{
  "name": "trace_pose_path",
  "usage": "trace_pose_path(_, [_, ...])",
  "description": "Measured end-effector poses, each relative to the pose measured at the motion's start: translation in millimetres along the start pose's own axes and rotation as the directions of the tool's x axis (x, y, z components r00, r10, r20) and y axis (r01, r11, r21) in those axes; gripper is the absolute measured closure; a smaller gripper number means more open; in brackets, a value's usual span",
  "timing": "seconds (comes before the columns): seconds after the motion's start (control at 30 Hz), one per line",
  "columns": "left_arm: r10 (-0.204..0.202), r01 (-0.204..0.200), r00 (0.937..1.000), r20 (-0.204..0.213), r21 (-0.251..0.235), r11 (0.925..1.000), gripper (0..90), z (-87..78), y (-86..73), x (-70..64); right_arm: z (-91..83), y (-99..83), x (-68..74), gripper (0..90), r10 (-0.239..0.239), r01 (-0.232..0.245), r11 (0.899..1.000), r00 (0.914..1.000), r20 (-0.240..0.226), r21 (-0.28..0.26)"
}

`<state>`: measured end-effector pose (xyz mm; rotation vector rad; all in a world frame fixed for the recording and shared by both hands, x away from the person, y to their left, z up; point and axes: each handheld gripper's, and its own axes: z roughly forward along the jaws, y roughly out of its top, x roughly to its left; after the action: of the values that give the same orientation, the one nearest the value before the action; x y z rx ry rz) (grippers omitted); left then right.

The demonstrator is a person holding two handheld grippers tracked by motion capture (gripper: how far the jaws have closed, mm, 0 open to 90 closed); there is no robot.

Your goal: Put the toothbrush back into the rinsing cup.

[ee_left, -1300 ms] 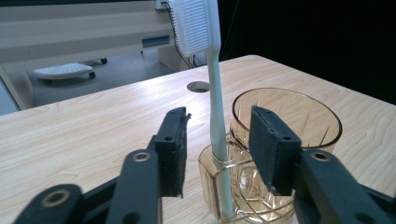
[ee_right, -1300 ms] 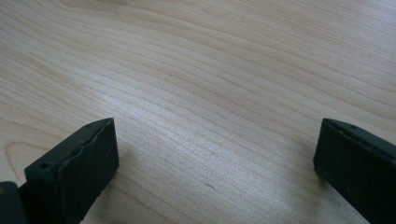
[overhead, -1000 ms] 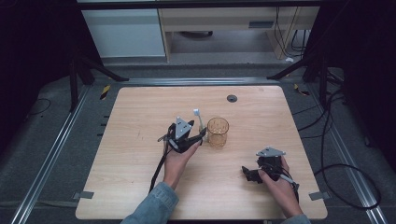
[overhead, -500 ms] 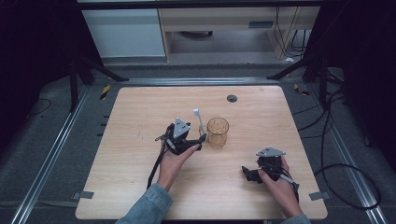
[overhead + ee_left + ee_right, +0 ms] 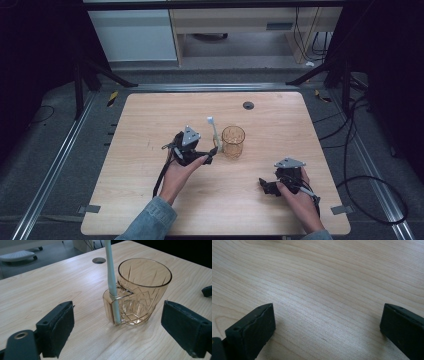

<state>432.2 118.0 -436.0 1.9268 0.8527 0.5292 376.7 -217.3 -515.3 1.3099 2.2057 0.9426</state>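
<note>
An amber cut-glass cup (image 5: 233, 141) stands upright near the middle of the wooden table (image 5: 150, 120). A pale toothbrush (image 5: 214, 131) stands tilted against its left side, brush head up. In the left gripper view the toothbrush handle (image 5: 111, 282) passes through the cup's (image 5: 142, 290) side handle loop down to the table. My left gripper (image 5: 207, 152) (image 5: 117, 333) is open just in front of the cup, its jaws wide on either side and touching nothing. My right gripper (image 5: 267, 186) (image 5: 328, 315) is open and low over bare wood at the front right.
A round dark hole (image 5: 248, 105) (image 5: 99, 260) sits in the table behind the cup. A jaw of the right gripper (image 5: 207, 290) shows at the right edge of the left gripper view. Cables (image 5: 360, 165) trail off the table's right side.
The left hand has drawn back slightly from the cup, and the toothbrush stays leaning at the cup. The right hand has not moved.
</note>
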Motion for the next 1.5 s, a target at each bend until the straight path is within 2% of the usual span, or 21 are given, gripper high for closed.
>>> trace_pose_path(0.1, [-0.005, 0.005, 1.0000, 0.007, 0.007, 1.0000, 8.8, -3.1, 1.8, 1.6, -0.1, 0.0, 0.1, 0.3, 0.001, -0.001, 1.000, 1.0000, -0.001, 0.001])
trace_pose_path(0.33, [0.023, -0.023, 0.9997, 0.006, 0.083, 0.9963, 6.8, -8.4, -1.4, 9.0, 0.0, 0.0, 0.0, 0.3, 0.000, 0.000, 1.000, 1.0000, 0.000, 0.000])
trace_pose_path(0.4, [0.022, -0.022, 0.9998, 0.003, 0.090, 0.9957, 6.8, -9.2, -1.9, 10.6, 0.0, 0.0, 0.0, 0.3, 0.000, 0.000, 1.000, 1.0000, 0.000, 0.000])
trace_pose_path(0.6, [0.029, -0.026, 0.9993, -0.022, 0.132, 0.9909, 6.8, -14.3, -6.2, 22.1, 0.0, 0.0, 0.0, 0.3, 0.000, 0.000, 1.000, 1.0000, 0.000, 0.000])
trace_pose_path(0.83, [0.025, -0.016, 0.9981, -0.056, 0.156, 0.9877, 6.5, -22.5, -14.3, 36.8, 0.0, 0.0, 0.0, 0.3, 0.000, 0.000, 1.000, 1.0000, 0.000, 0.000])
trace_pose_path(1.07, [0.011, 0.007, 0.9951, -0.098, 0.182, 0.9833, 6.4, -32.7, -26.6, 57.2, 0.0, 0.0, 0.0, 0.3, -0.001, 0.001, 1.000, 1.0000, 0.000, 0.000])
trace_pose_path(1.33, [-0.013, 0.047, 0.9891, -0.147, 0.232, 0.9716, 5.9, -41.8, -49.5, 86.6, 0.0, 0.0, 0.1, 0.3, 0.000, 0.000, 1.000, 1.0000, 0.001, 0.000])
trace_pose_path(1.5, [-0.026, 0.073, 0.9836, -0.179, 0.267, 0.9608, 5.8, -44.3, -62.2, 101.2, 0.0, 0.0, 0.1, 0.3, 0.000, 0.000, 1.000, 1.0000, 0.000, 0.000])
